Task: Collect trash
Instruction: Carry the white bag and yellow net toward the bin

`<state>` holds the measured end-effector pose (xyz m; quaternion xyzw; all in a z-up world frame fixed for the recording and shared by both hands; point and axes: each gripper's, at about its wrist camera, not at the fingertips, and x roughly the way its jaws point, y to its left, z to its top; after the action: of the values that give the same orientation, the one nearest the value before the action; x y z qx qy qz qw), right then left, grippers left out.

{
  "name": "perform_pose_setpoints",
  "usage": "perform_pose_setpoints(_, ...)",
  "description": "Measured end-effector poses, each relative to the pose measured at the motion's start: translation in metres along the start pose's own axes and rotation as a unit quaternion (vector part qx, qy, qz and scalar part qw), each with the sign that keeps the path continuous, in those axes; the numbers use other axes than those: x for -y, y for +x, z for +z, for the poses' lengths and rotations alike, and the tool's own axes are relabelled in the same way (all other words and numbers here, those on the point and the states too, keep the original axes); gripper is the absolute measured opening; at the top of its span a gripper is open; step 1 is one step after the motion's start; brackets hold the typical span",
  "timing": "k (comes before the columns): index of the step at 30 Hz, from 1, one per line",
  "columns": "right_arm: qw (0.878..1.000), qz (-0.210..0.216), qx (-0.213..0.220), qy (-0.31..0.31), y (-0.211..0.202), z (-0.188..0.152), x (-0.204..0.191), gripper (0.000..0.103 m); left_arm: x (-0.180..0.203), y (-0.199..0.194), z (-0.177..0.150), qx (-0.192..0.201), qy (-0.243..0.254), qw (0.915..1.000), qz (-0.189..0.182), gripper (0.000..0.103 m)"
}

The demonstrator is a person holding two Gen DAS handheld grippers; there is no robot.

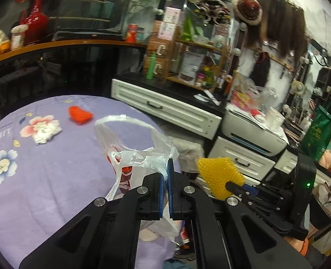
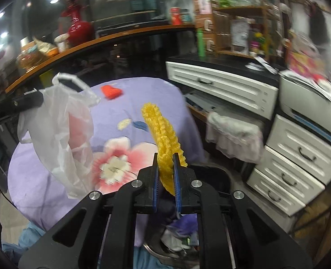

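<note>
My left gripper (image 1: pixel 165 174) is shut on the edge of a thin white plastic bag (image 1: pixel 138 154), which hangs open over the purple flowered tablecloth (image 1: pixel 42 190); the bag also shows at the left of the right wrist view (image 2: pixel 60 130). My right gripper (image 2: pixel 165 168) is shut on a yellow foam net (image 2: pixel 163 139), held to the right of the bag and off the table's edge; the net also shows in the left wrist view (image 1: pixel 219 177). An orange crumpled piece (image 1: pixel 79 114) and a white crumpled tissue (image 1: pixel 46 132) lie on the cloth farther back.
White drawer cabinets (image 1: pixel 165 107) and a printer (image 1: pixel 252 132) stand to the right. A long wooden shelf (image 1: pixel 60 44) with a red vase (image 1: pixel 36 20) runs behind the table. A bin with rubbish (image 2: pixel 178 239) sits below my right gripper.
</note>
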<state>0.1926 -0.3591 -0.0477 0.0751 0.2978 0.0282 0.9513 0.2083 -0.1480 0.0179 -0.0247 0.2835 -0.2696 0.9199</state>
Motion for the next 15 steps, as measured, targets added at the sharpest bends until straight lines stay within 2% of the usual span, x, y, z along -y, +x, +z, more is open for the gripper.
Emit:
perform_pose_setpoints(7,0.998,-0.044,0.004,0.035,-0.026,-0.02,0.054,0.012,0.056,0.036,-0.002,-0.032,0.025,0.9977,-0.054,0.004)
perform_pose_setpoints(10,0.997,-0.059,0.004,0.048,-0.035,-0.028,0.075,0.012,0.077,0.058,-0.009,-0.054,0.035,0.9957,-0.067,0.004)
perform_pose_setpoints(15,0.994,-0.079,0.0,0.073,-0.044,-0.042,0.105,0.012,0.097,0.089,-0.032,-0.091,0.05,0.9924,-0.065,0.004)
